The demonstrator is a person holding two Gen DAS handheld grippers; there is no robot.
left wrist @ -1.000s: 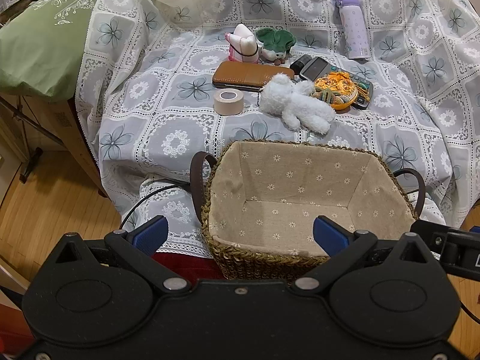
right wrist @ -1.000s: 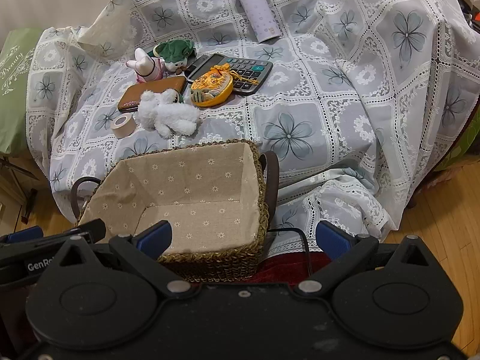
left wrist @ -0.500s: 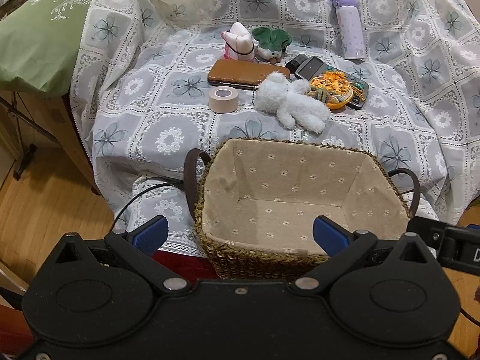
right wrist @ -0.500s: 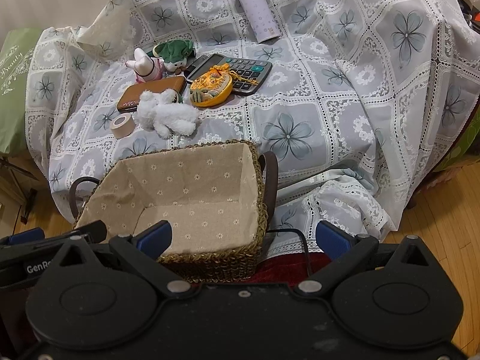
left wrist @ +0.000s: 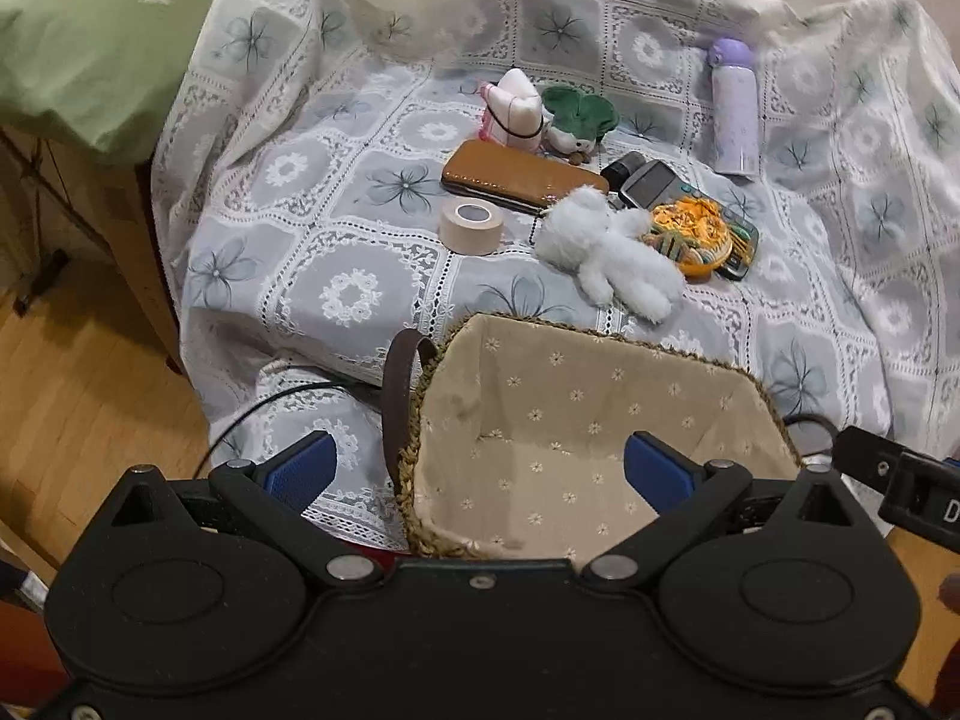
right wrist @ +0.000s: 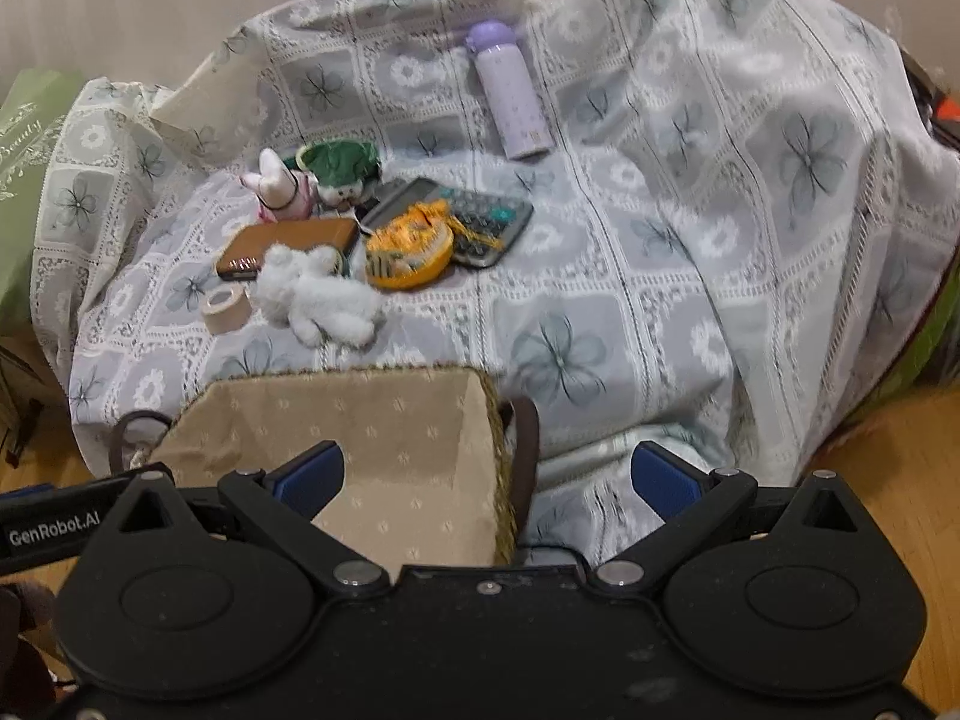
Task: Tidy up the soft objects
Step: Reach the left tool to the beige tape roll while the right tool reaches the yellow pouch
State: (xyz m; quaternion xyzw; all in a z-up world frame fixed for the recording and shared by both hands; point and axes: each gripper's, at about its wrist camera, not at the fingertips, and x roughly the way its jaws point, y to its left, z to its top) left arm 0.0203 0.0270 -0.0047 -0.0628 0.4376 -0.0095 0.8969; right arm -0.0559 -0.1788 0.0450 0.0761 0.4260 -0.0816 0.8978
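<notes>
Both wide open, holding nothing: left gripper (left wrist: 480, 468) over the basket (left wrist: 600, 354) near edge, right gripper (right wrist: 489, 474) at its right rim. White plush (left wrist: 612, 255) lying just past the basket on the cloth (left wrist: 336, 252), beside tape (left wrist: 472, 226), wallet (left wrist: 516, 175), orange toy (left wrist: 690, 234).

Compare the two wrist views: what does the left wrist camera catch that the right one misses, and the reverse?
Only the left wrist view shows a black cable trailing over the cloth's edge. Only the right wrist view shows something orange at the far right edge. Both share the lined basket, white plush, tape roll, brown wallet, calculator, purple bottle, and open, empty grippers: left gripper, right gripper.
</notes>
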